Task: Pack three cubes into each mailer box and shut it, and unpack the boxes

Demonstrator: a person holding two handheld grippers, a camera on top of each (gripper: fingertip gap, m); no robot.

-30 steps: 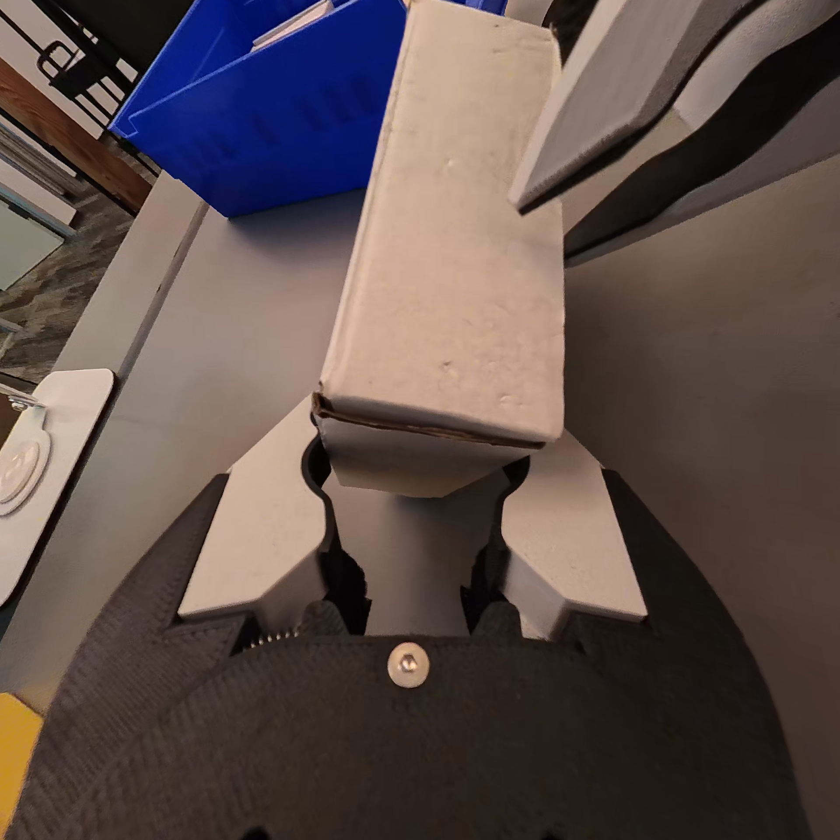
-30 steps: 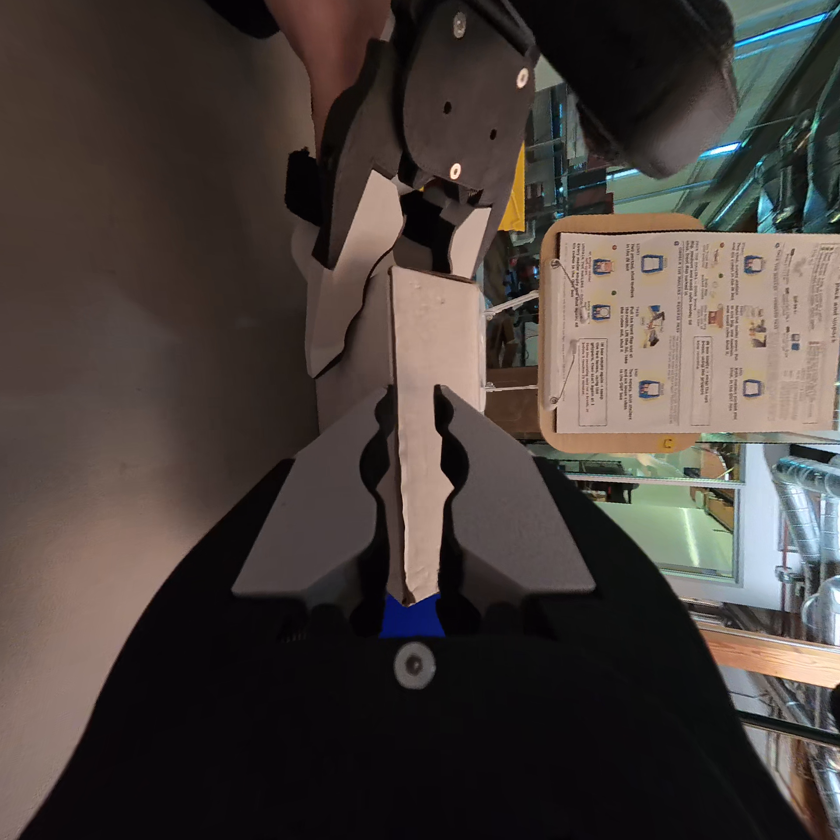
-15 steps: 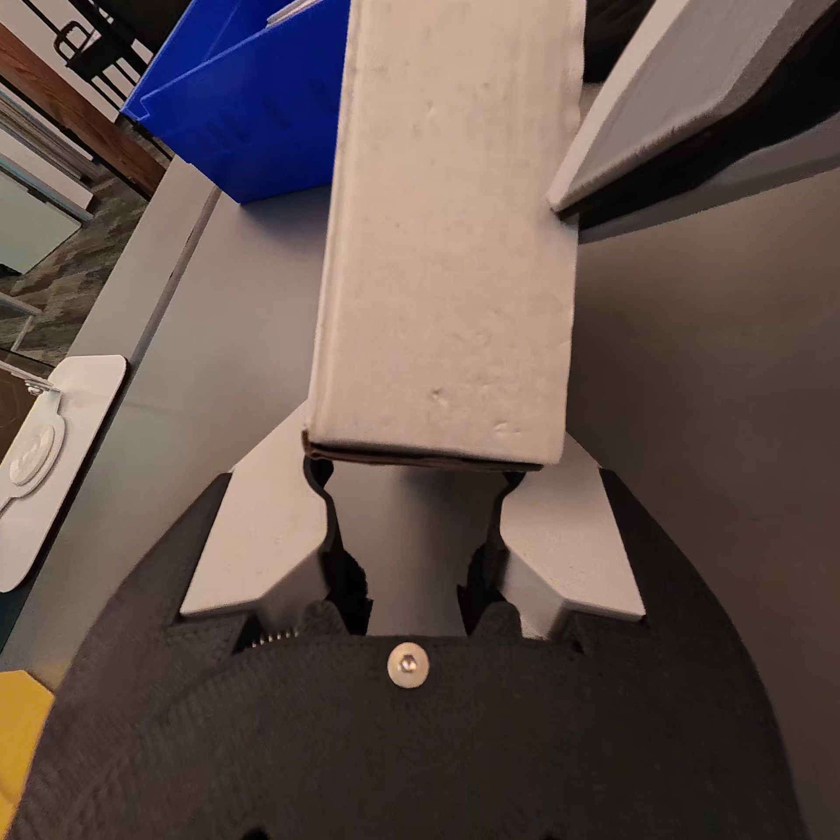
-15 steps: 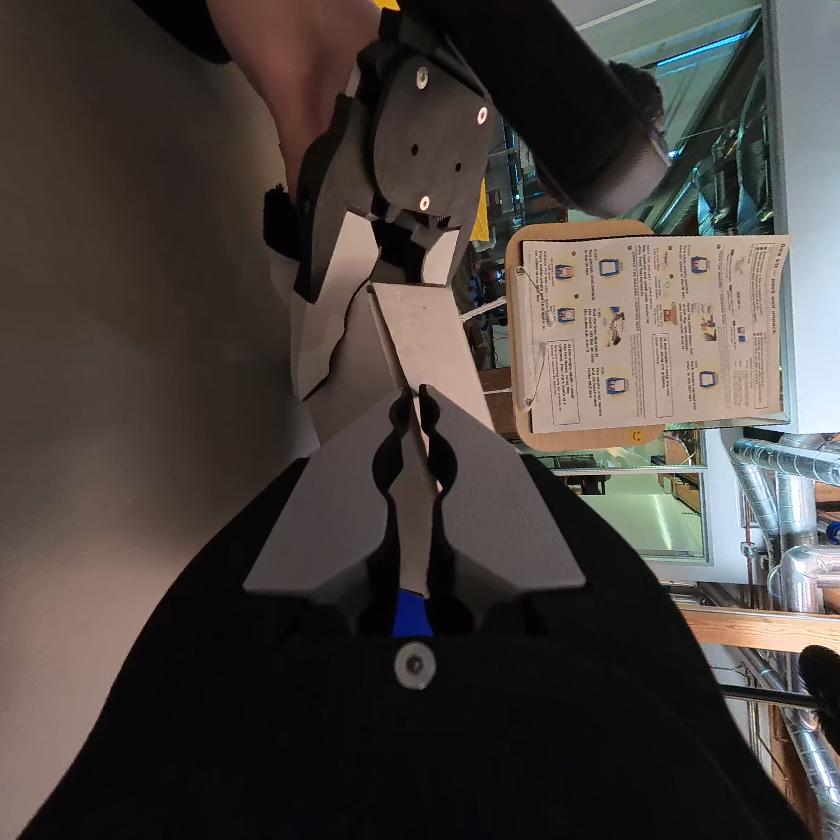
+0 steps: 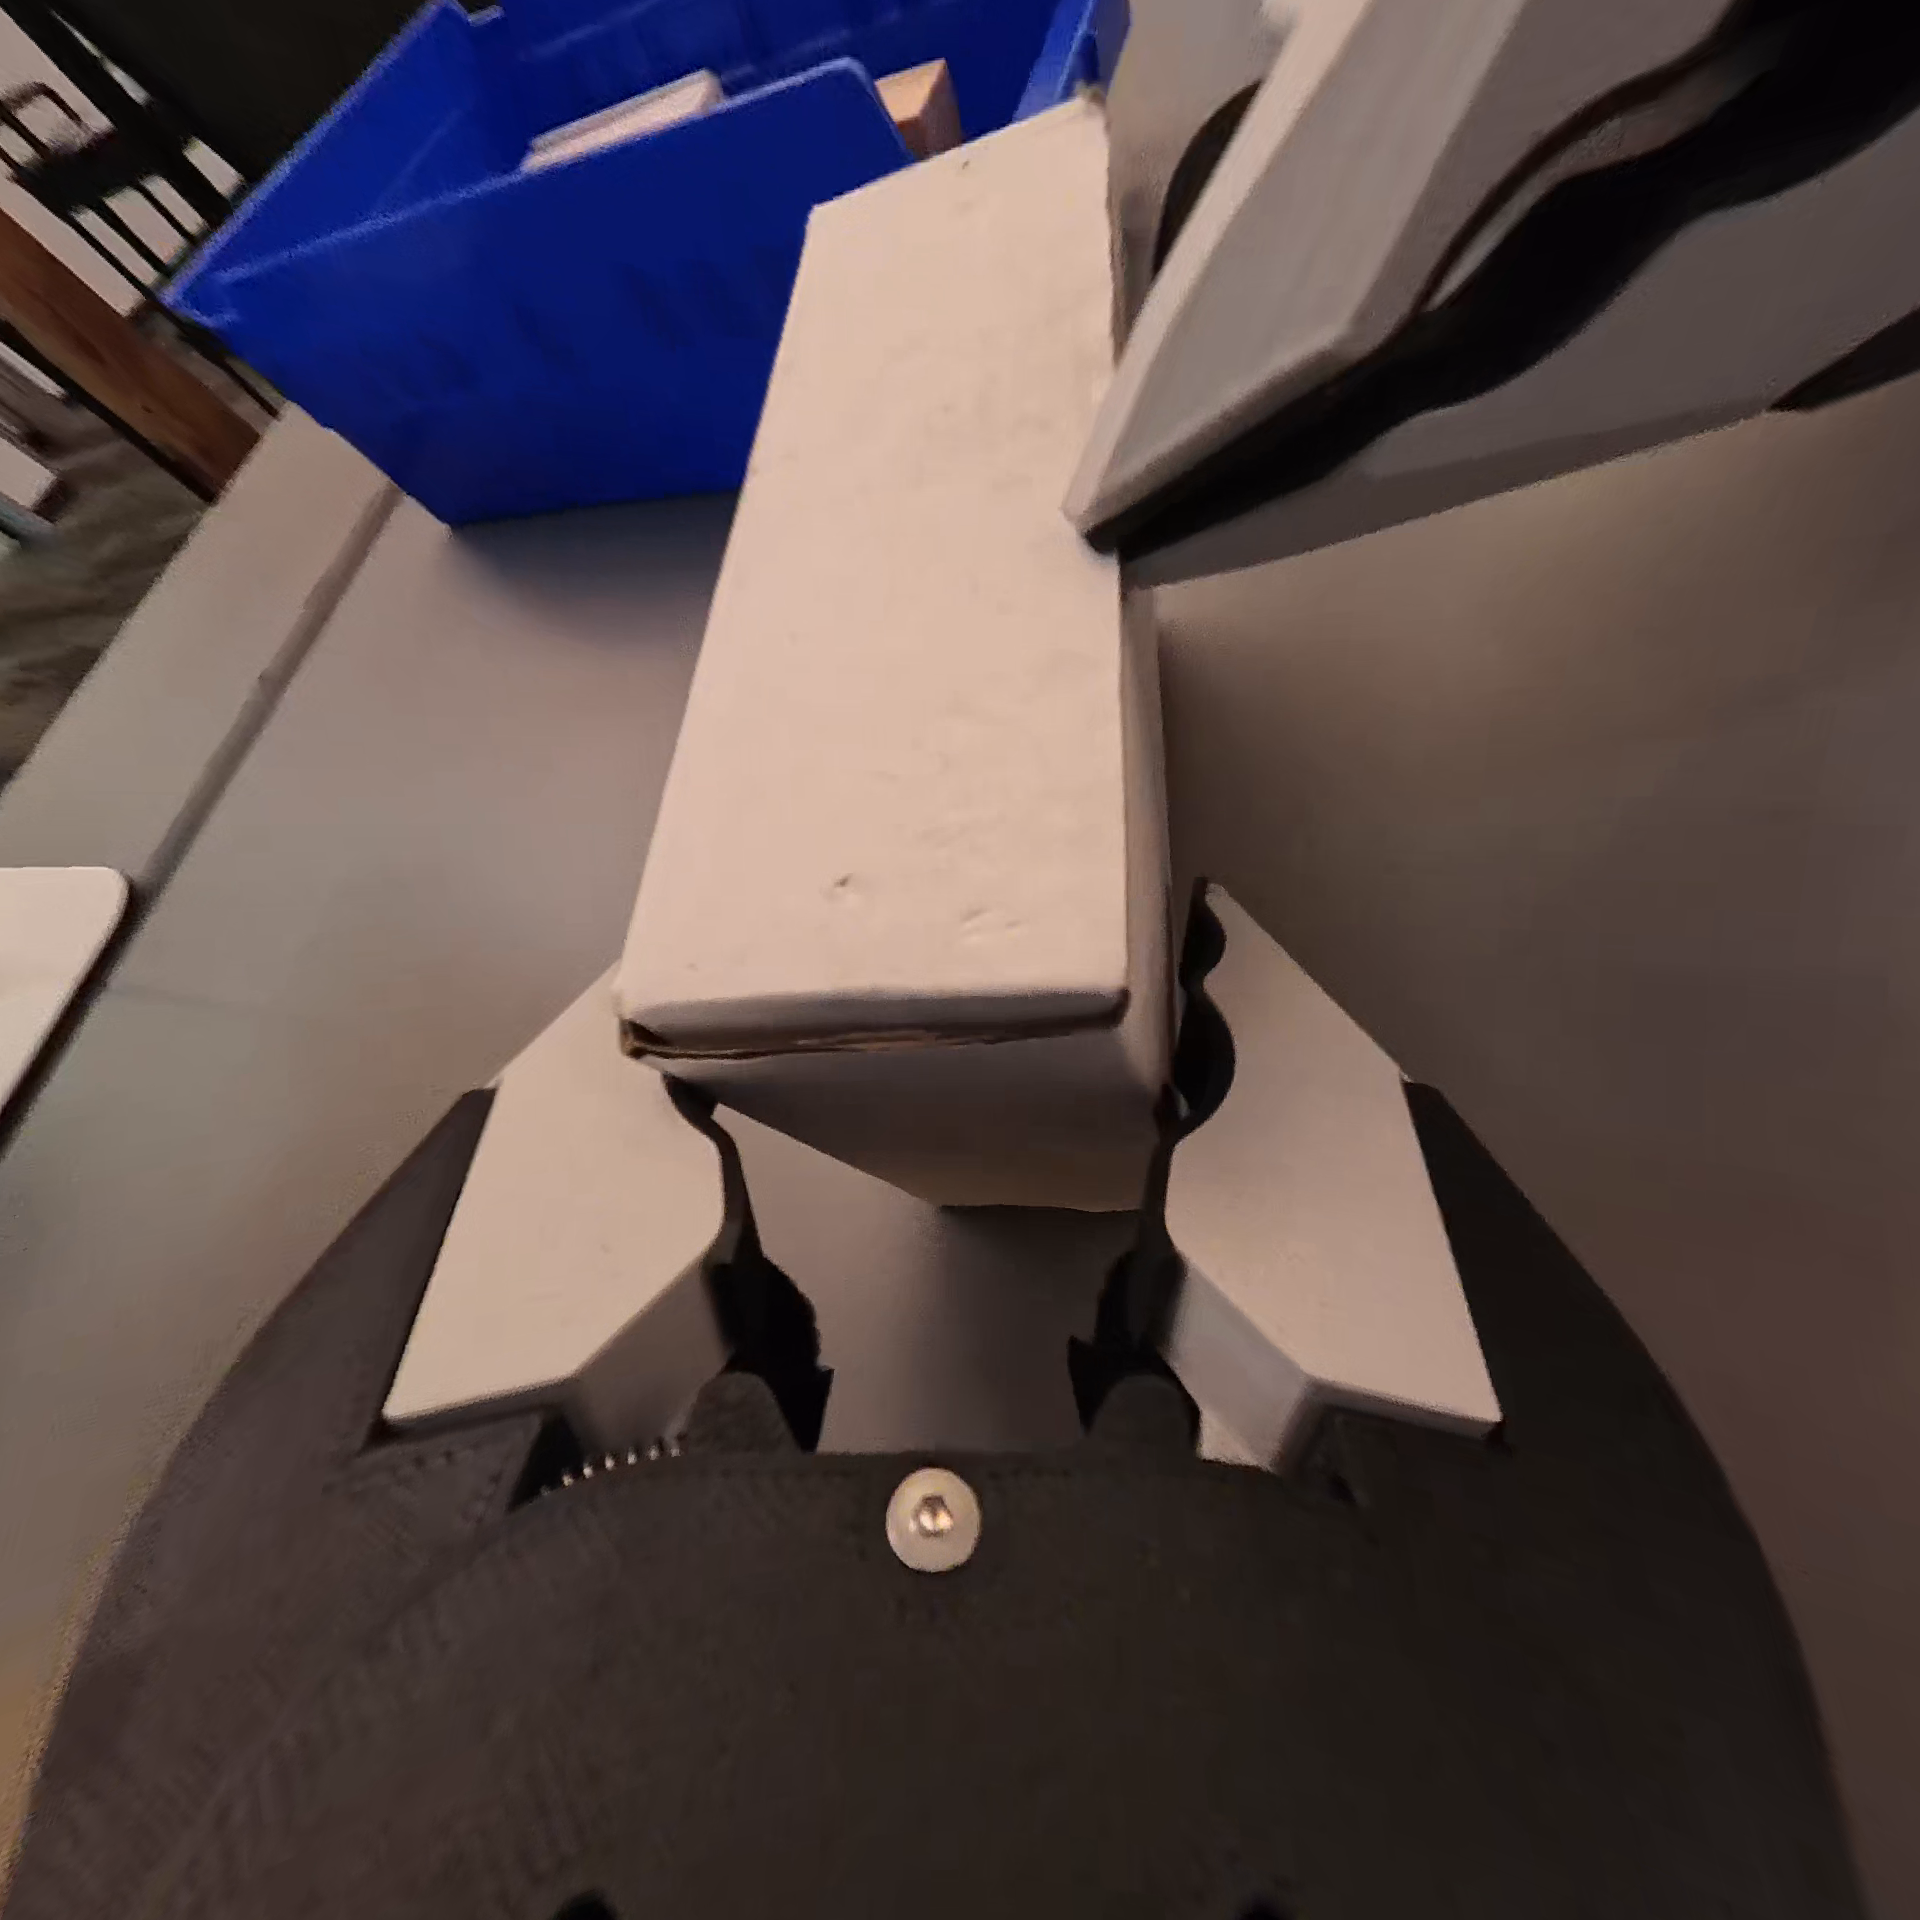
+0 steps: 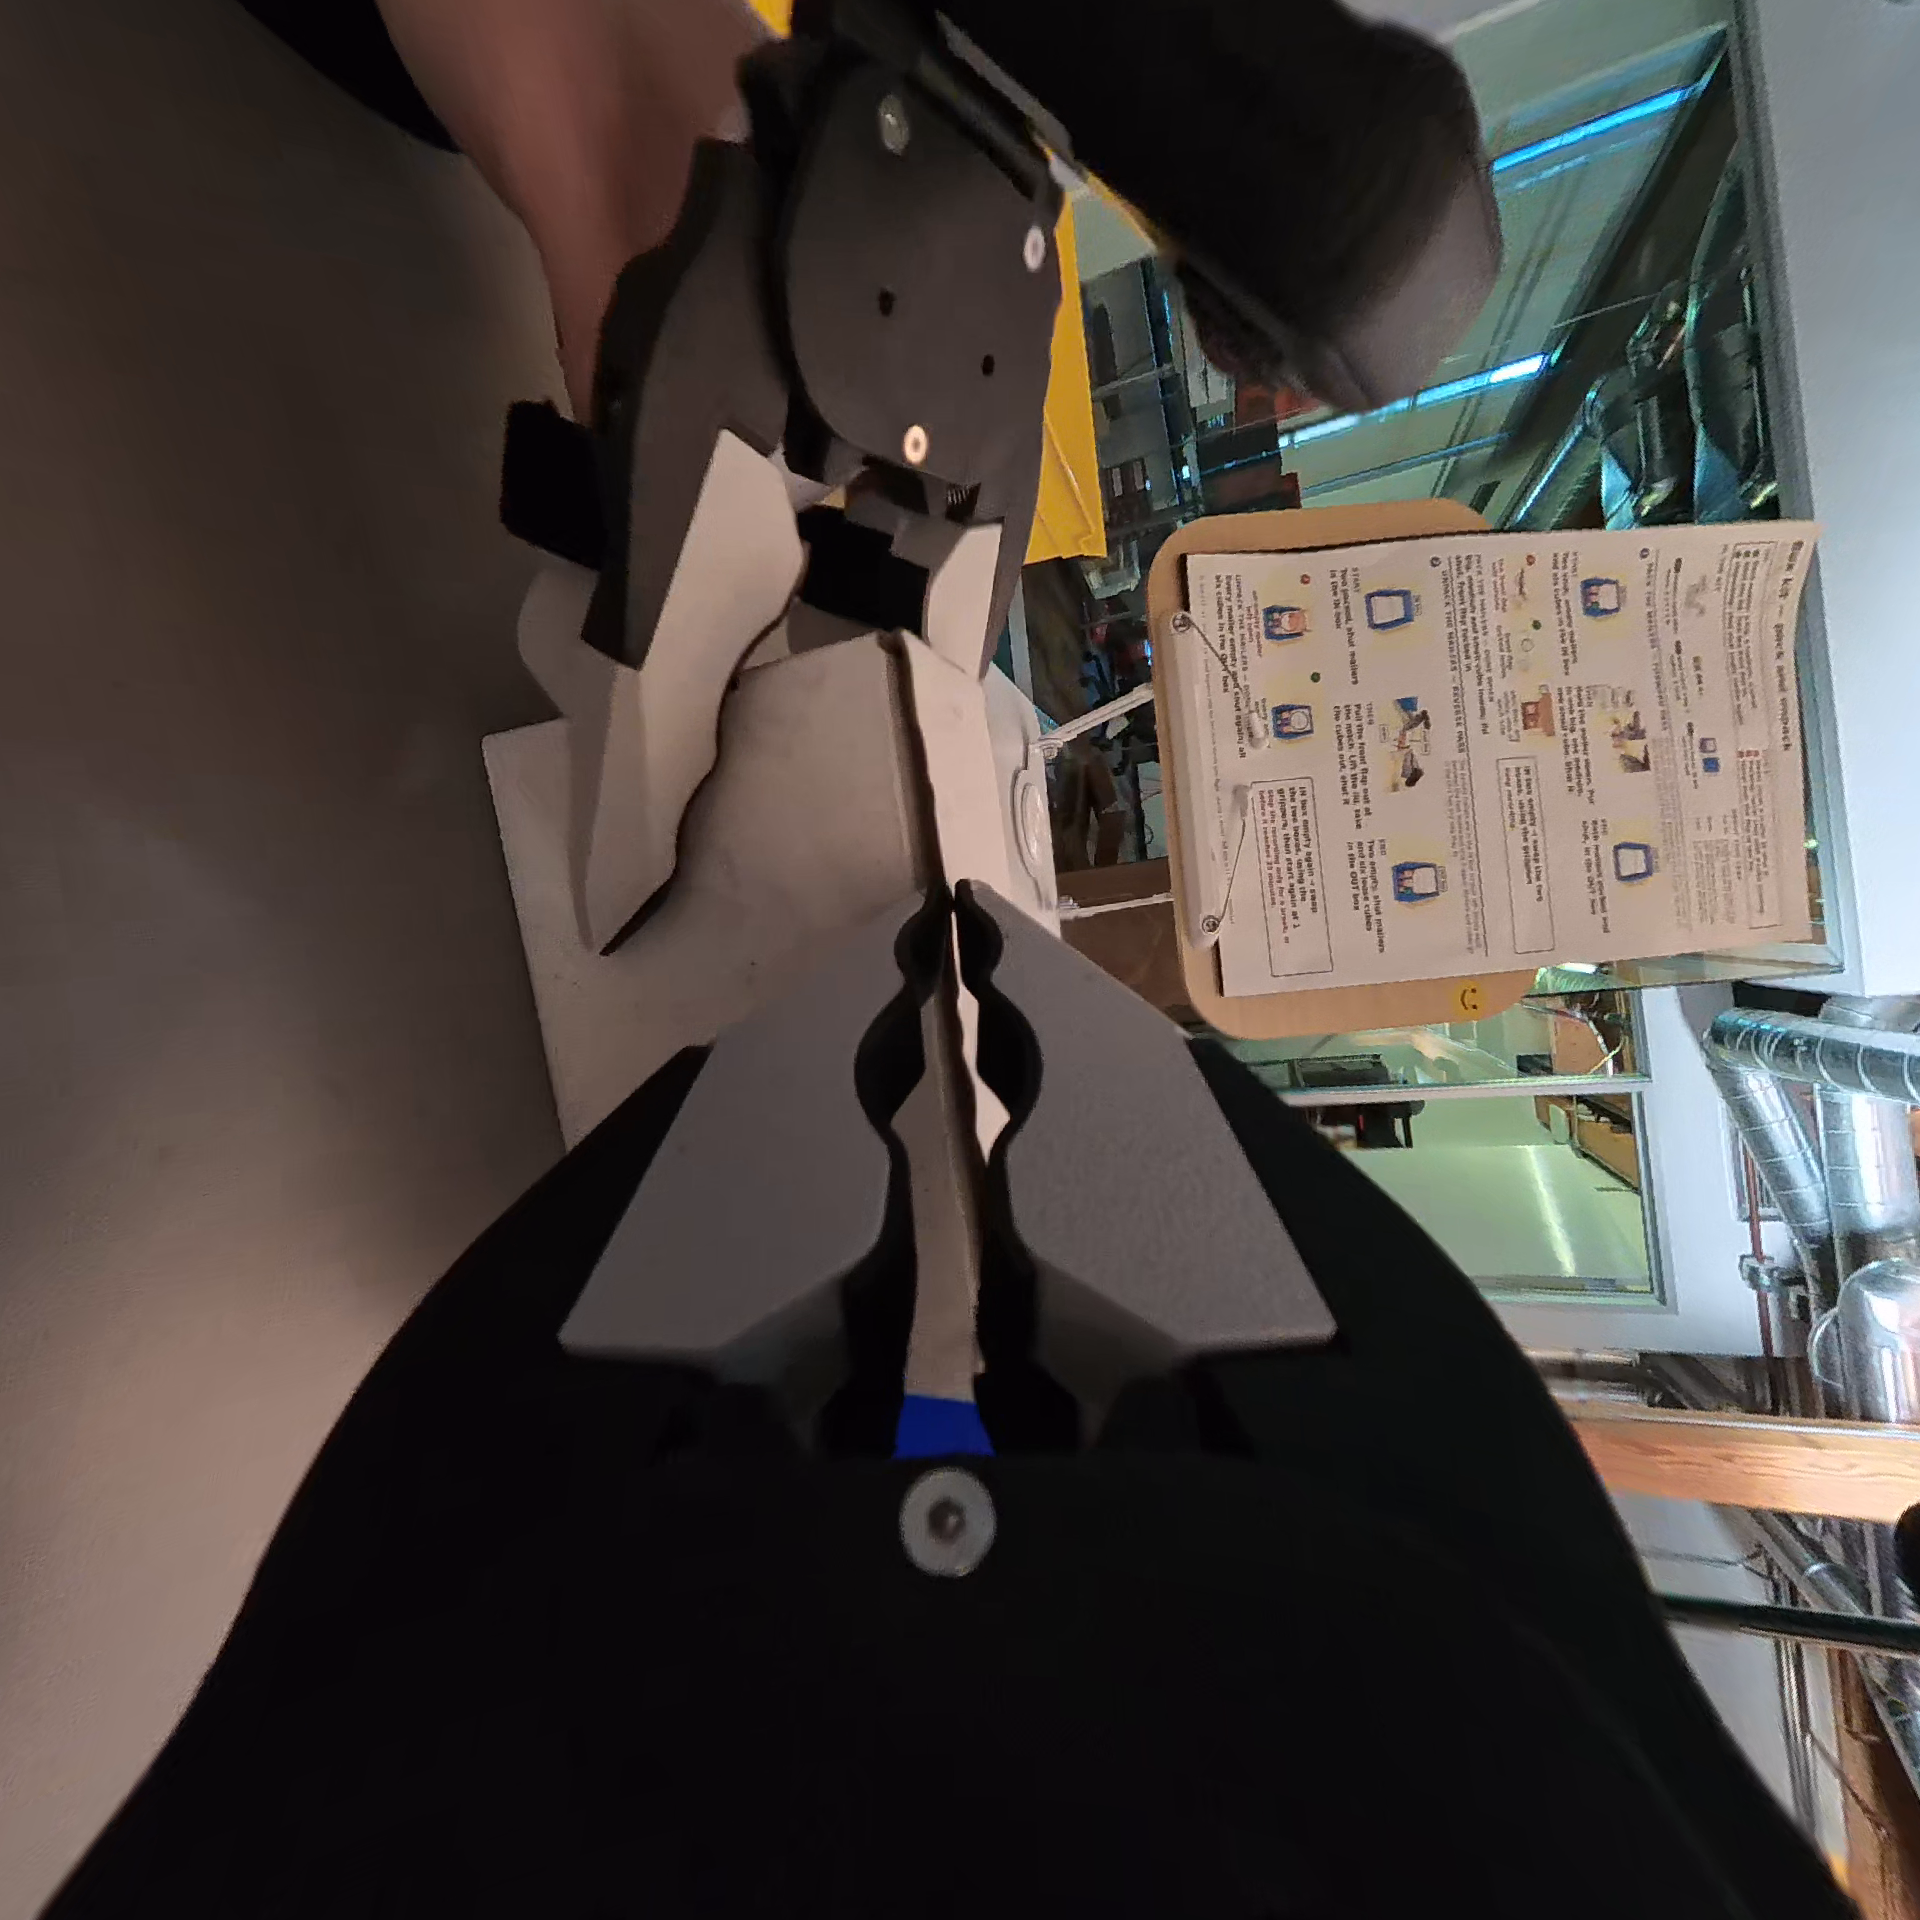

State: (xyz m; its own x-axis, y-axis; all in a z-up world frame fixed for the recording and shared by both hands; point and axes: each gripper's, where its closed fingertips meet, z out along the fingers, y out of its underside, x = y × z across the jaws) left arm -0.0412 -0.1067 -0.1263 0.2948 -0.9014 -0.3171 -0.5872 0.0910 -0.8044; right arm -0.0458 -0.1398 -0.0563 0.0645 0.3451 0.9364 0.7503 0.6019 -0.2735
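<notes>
The left tool [image 5: 940, 1132] has its jaws spread around the near end of the white mailer box [image 5: 914, 665], a finger against each side, while the right tool [image 6: 954, 1049] is pinched nearly closed on a thin cardboard edge at the box's far end. A second ago the near flap hung loose below the lid; now it looks folded in, so this box seems close to shut, held tilted above the grey counter [image 5: 1538, 810]. Counted: two tools, one box in hand, one blue bin [image 5: 499, 312] beyond it, and one instruction sheet [image 6: 1496, 758] in the right wrist view.
</notes>
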